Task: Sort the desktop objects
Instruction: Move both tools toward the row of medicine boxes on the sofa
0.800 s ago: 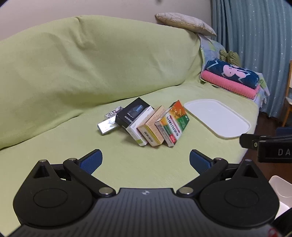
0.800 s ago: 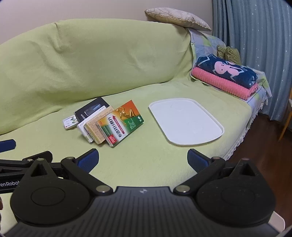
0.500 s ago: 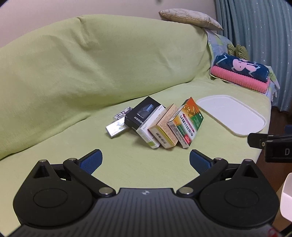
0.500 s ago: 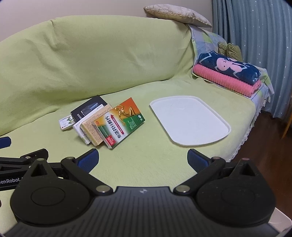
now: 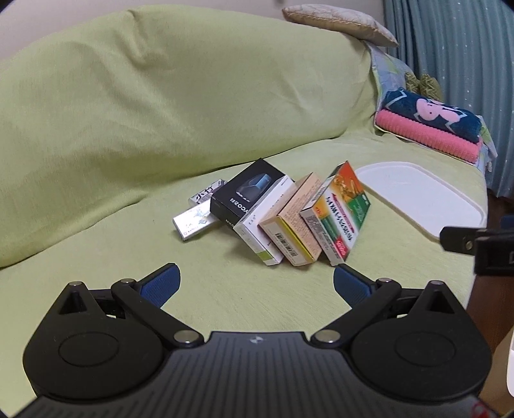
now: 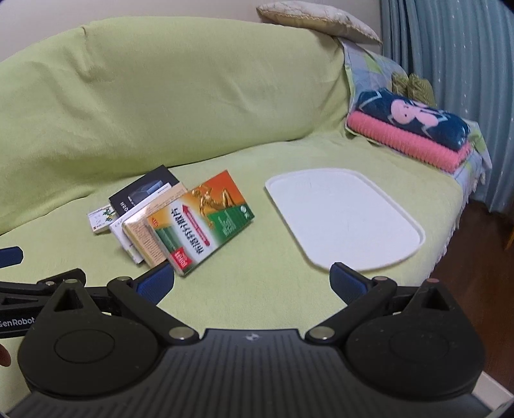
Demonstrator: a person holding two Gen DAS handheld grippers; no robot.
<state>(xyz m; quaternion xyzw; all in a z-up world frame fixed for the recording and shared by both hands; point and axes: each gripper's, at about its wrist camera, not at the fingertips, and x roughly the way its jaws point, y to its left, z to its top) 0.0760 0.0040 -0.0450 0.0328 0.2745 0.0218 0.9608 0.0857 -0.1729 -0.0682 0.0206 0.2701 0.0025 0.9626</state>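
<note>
Several small boxes lean in a row on the green sofa seat: an orange-green box (image 5: 340, 212) (image 6: 205, 222), a tan box (image 5: 295, 222), a white box (image 5: 260, 231), a black box (image 5: 247, 193) (image 6: 141, 189), and two small silver-white packs (image 5: 196, 222). An empty white tray (image 5: 420, 199) (image 6: 343, 218) lies to their right. My left gripper (image 5: 255, 283) hovers open just in front of the row. My right gripper (image 6: 252, 279) is open too, between the orange-green box and the tray's near edge. Neither holds anything.
The green-covered sofa back (image 5: 160, 96) rises behind the boxes. Folded pink and navy towels (image 6: 411, 131) sit on the right end, with a beige cushion (image 6: 314, 16) on top of the backrest. Curtains (image 6: 449, 48) and dark floor (image 6: 475, 244) lie beyond the sofa's right edge.
Both grippers have moved closer to the row of boxes, which now looks larger in both views. Both stay open. The boxes and tray have not moved.
</note>
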